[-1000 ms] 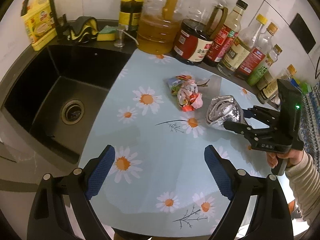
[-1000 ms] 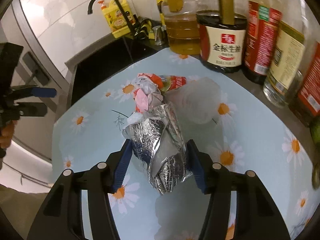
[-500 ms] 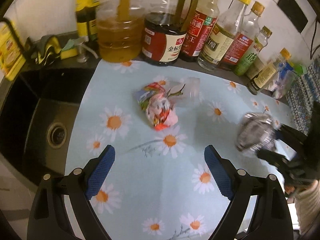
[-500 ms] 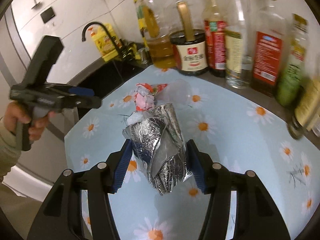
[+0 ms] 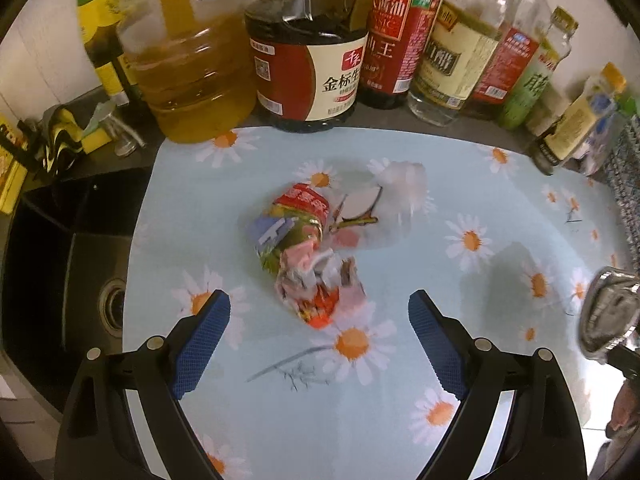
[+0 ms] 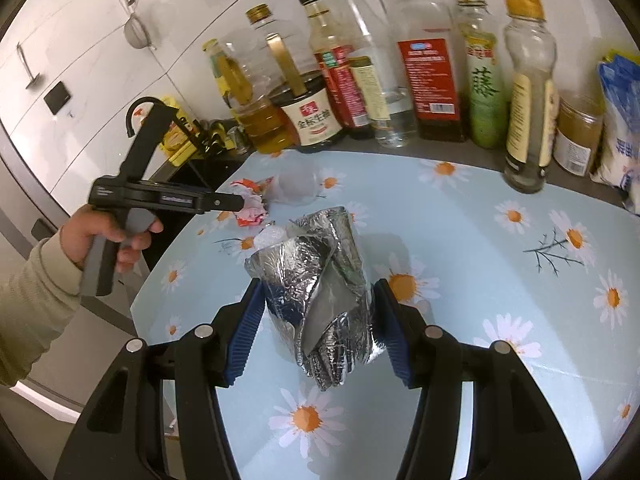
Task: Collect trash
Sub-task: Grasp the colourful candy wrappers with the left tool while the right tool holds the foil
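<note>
A crumpled colourful snack wrapper lies on the daisy-print mat, with a clear plastic scrap beside it. My left gripper hangs over it pointing steeply down. Its jaws are closing, and the wrapper's near end sits between the blue pads without touching them. From the right wrist view, the left gripper is level with the wrapper. My right gripper is shut on a crushed silver foil bag, held above the mat. The foil bag also shows at the far right.
A row of oil, soy sauce and vinegar bottles lines the back wall. A black sink drops off left of the mat, with sponges behind it. A jar and a blue-white bag stand at the right.
My left gripper moved in over the colourful wrapper, which now sits at its fingertips. My right gripper lifted the foil bag off the mat and carried it away to the right.
</note>
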{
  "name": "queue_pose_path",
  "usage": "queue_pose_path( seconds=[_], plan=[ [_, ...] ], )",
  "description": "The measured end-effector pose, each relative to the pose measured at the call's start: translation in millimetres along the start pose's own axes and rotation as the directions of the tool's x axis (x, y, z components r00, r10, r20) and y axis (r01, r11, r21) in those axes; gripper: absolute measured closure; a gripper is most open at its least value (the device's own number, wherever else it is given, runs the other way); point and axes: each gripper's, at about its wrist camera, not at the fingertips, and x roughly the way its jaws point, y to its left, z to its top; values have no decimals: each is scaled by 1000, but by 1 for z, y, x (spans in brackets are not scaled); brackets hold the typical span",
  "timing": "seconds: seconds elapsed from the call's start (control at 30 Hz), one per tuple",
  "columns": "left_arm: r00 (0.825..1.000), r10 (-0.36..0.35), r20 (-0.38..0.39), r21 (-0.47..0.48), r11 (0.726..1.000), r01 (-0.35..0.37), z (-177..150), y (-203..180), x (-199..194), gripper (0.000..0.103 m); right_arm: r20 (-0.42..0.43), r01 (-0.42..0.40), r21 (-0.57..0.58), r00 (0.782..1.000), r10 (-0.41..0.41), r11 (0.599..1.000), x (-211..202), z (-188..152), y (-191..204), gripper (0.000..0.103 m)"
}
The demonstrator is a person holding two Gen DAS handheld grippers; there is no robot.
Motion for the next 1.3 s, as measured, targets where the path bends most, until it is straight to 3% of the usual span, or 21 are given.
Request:
queue_pose_path(
  seconds=[0.07, 0.13, 0.2, 0.3, 0.73, 1.07, 1.3],
  plan=[
    [1000, 9, -4, 10, 1000, -9, 3, -1, 5, 17, 0, -1, 9, 1000, 1, 1000, -1, -1, -4, 47],
    [1000, 8, -16, 22, 1000, -7, 6, -2, 12, 34, 1, -2, 13, 1000, 2, 1000, -2, -1, -7, 47],
    [999, 24, -28, 32, 999, -23, 7, -2, 17, 38, -1, -6, 14, 1000, 6, 1000, -1, -1, -9, 47],
    [999, 23, -34, 36, 999, -22, 7, 0, 21, 53, -5, -13, 13, 1000, 13, 1000, 2, 2, -10, 47],
    [1000, -23, 12, 34, 999, 23, -15, 4, -11, 55, -20, -14, 5, 1000, 14, 1000, 18, 4, 3, 47],
    [991, -100, 89, 79, 993, 93, -67, 10, -64, 55, -22, 23, -5, 999, -23, 1000, 27, -8, 50, 47],
    [975, -170, 140, 118, 981, 154, -105, 24, -99, 55, 3, 74, 24, 997, -74, 997, 20, -23, 92, 47]
  ],
)
